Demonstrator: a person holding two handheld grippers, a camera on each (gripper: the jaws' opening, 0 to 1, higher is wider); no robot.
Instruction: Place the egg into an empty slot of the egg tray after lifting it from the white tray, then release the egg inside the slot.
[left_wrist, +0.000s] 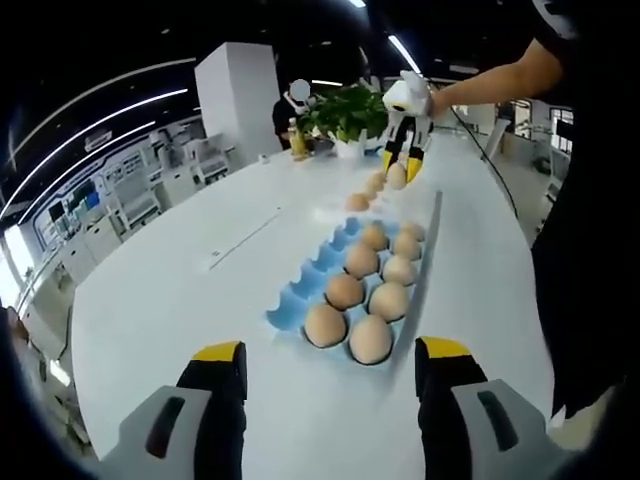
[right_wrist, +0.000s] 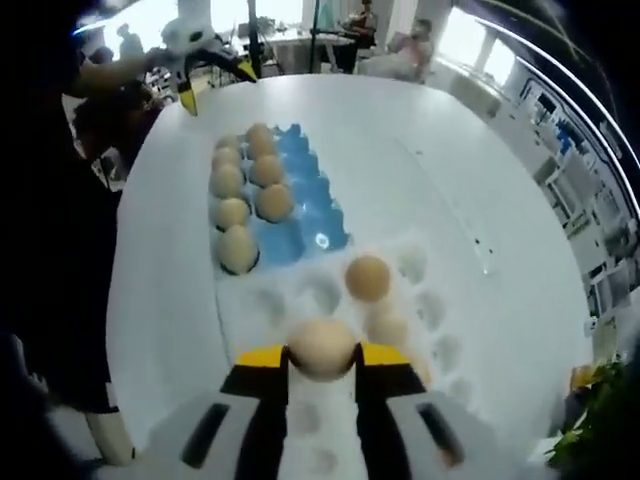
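Tan egg (right_wrist: 321, 347), pinched between the yellow-tipped jaws of the right gripper (right_wrist: 321, 358), over the white tray (right_wrist: 425, 300). One loose egg (right_wrist: 367, 277) sits in a tray cup at 1 o'clock of the held egg; another, paler and blurred, possibly lies just right of it. Blue egg tray (right_wrist: 305, 205) beyond at 12 o'clock, abutting the white tray, one row filled, on a white table (left_wrist: 160, 290). Left gripper (left_wrist: 330, 362) jaws spread apart, holding nothing, egg tray ahead at 12 o'clock. Potted plant (left_wrist: 345, 115) at the table's far end.
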